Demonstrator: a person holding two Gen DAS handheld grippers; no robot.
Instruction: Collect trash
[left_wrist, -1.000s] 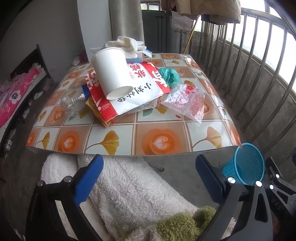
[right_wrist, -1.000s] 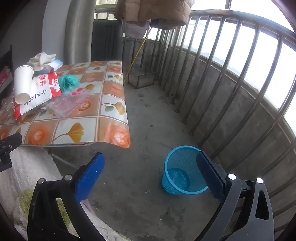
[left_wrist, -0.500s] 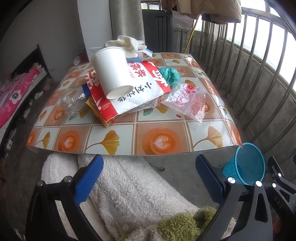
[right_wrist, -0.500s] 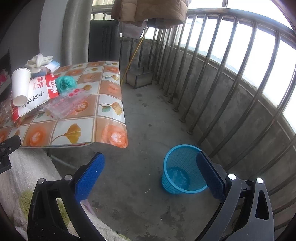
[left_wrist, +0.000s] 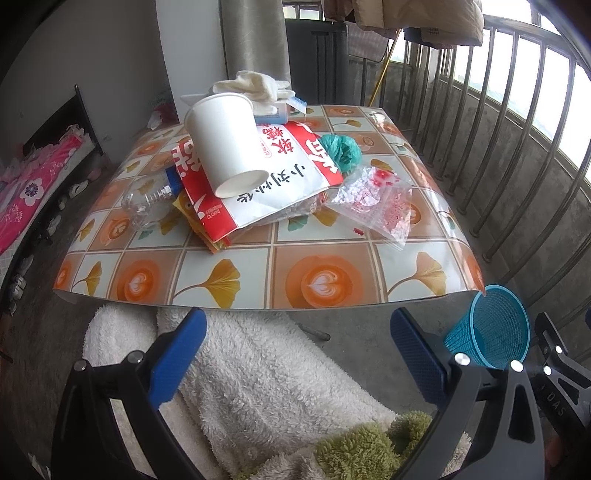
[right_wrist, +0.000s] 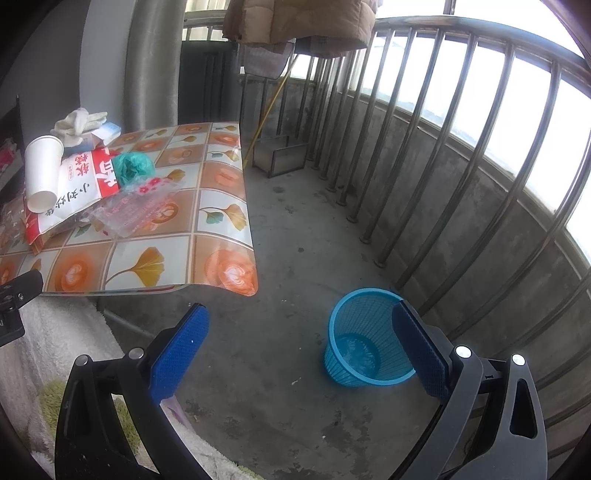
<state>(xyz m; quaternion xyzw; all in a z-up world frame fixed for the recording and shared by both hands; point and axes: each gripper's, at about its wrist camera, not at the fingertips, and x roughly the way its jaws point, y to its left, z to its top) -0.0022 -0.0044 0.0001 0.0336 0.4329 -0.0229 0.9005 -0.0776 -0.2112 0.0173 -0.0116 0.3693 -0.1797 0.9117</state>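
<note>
A pile of trash lies on the patterned table: a white paper cup on its side atop a red-and-white packet, a green crumpled bag, a clear plastic bag with red print and an empty clear bottle. A blue mesh bin stands on the concrete floor by the railing. My left gripper hangs open below the table's near edge, holding nothing. My right gripper is open over the floor, empty, the bin just behind its right finger.
White cloths and a small box sit at the table's far end. A fluffy white blanket lies under the left gripper. Metal railing bars bound the balcony on the right. A metal frame leans at the back.
The right gripper's view has swung slightly left and nearer the table. The left view is almost unchanged. Both grippers stay open.
</note>
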